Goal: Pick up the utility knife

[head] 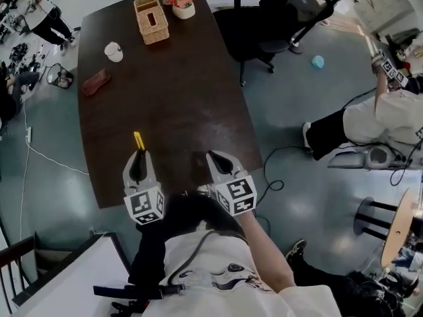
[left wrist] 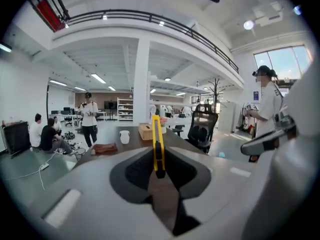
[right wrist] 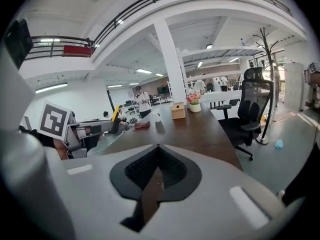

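Left gripper point(head: 138, 158), 7 o'clock, near tabletop point(head: 185, 104) edge: jaws clamped on yellow utility knife point(head: 139, 140), raised off the surface, free end toward 12. Right gripper point(head: 220, 162), 5 o'clock: jaws closed, empty. Far end, 11 to 12 o'clock: brown pouch point(head: 96, 82), white cup point(head: 114, 51), wicker box point(head: 151, 19), flower pot point(head: 183, 1).

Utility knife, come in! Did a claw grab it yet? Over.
Left claw shut on the yellow utility knife, held above the table. Right claw shut, empty. Nothing in the way. Over.
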{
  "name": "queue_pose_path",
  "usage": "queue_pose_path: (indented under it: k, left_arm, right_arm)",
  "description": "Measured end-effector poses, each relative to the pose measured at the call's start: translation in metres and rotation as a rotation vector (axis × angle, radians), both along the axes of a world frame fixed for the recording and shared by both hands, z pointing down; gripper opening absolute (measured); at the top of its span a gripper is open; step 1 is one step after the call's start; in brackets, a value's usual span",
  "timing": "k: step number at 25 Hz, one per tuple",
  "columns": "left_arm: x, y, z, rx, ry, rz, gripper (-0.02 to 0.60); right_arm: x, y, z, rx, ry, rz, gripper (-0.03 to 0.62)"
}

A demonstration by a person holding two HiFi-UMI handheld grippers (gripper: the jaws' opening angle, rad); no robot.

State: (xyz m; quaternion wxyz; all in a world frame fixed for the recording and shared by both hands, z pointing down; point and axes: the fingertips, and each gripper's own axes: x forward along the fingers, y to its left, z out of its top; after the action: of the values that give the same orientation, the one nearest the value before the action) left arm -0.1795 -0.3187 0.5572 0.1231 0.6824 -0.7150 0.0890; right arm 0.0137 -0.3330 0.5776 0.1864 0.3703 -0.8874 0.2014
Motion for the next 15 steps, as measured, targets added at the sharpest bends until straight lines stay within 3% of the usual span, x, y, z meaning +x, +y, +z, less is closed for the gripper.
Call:
queue_pose_path:
  k: [3,9,15]
  left_arm:
    - [-0.003,0.023,-0.023,0.064,0.02,-0.036,0.063]
    - [0.003,0.052,-0.059,0.152,0.016,-0.029,0.063]
    - [-0.007,0.099,-0.076,0.192,-0.005,-0.051,0.063]
  right_arm:
    - [0.007,0.012,-0.022,0.071,-0.012,0.007,0.002]
    - [0.009,0.035,-0.047,0.134,-0.05,0.008,0.002]
    - [-0.001,0.073,-0.058,0.173,-0.033,-0.017,0.002]
